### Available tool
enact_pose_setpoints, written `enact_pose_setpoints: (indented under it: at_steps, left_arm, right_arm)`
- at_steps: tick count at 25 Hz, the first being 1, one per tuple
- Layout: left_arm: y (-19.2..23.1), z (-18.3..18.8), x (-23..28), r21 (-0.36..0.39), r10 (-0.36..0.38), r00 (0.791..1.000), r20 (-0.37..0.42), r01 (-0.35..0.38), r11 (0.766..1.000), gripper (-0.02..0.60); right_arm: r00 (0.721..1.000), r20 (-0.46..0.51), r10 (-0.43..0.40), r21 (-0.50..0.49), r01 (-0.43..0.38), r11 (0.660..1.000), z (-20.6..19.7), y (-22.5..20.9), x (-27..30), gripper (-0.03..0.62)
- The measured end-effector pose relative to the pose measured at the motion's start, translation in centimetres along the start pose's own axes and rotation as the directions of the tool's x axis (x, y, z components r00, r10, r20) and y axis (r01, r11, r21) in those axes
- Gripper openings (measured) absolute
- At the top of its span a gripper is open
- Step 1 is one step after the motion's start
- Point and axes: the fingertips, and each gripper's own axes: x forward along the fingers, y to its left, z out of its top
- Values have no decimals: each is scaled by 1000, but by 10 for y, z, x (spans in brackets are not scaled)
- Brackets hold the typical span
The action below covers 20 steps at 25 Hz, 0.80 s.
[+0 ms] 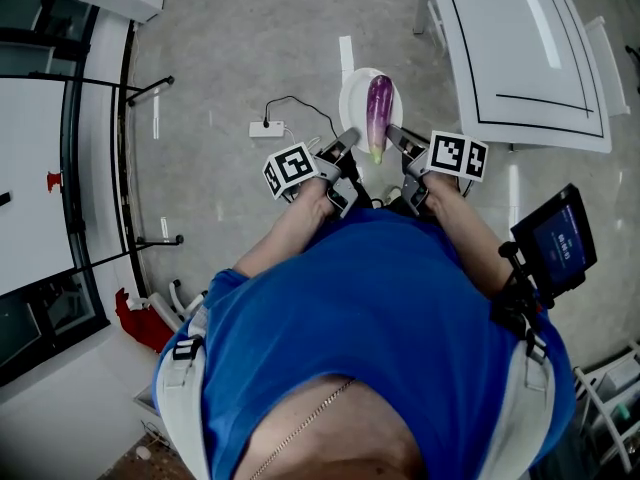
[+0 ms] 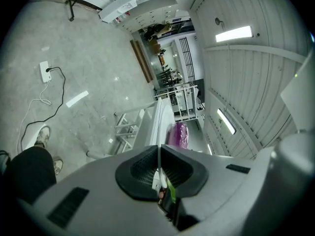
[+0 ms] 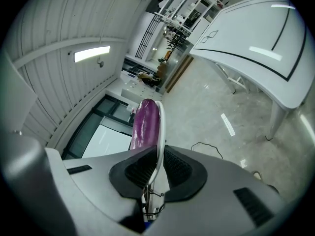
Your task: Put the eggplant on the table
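Note:
A purple eggplant (image 1: 378, 111) lies on a white plate (image 1: 354, 108) held in the air over the floor, in front of the person. My left gripper (image 1: 349, 140) is shut on the plate's near-left rim, and my right gripper (image 1: 393, 133) is shut on its near-right rim. In the left gripper view the plate (image 2: 158, 154) runs edge-on between the pads of the gripper (image 2: 158, 162), with the eggplant (image 2: 177, 134) beyond. In the right gripper view the rim (image 3: 160, 127) is pinched in the gripper (image 3: 156, 157), the eggplant (image 3: 146, 124) to its left.
A white table (image 1: 520, 48) stands ahead to the right, also in the right gripper view (image 3: 256, 38). A power strip (image 1: 267, 128) with a black cable lies on the floor ahead-left. A screen on a stand (image 1: 555, 240) is at the right. Black railings (image 1: 150, 93) line the left.

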Motion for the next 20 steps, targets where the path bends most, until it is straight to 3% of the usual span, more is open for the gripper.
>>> enact_pose_setpoints:
  at_steps: [5, 20]
  left_arm:
    - [0, -6, -11, 3, 28, 1000, -3, -28, 1000, 25]
    - [-12, 7, 26, 80, 32, 990, -134, -22, 997, 25]
  right_arm:
    - [1000, -16, 11, 18, -11, 1000, -12, 3, -3, 17]
    - [995, 93, -21, 79, 13, 997, 17, -10, -6, 18]
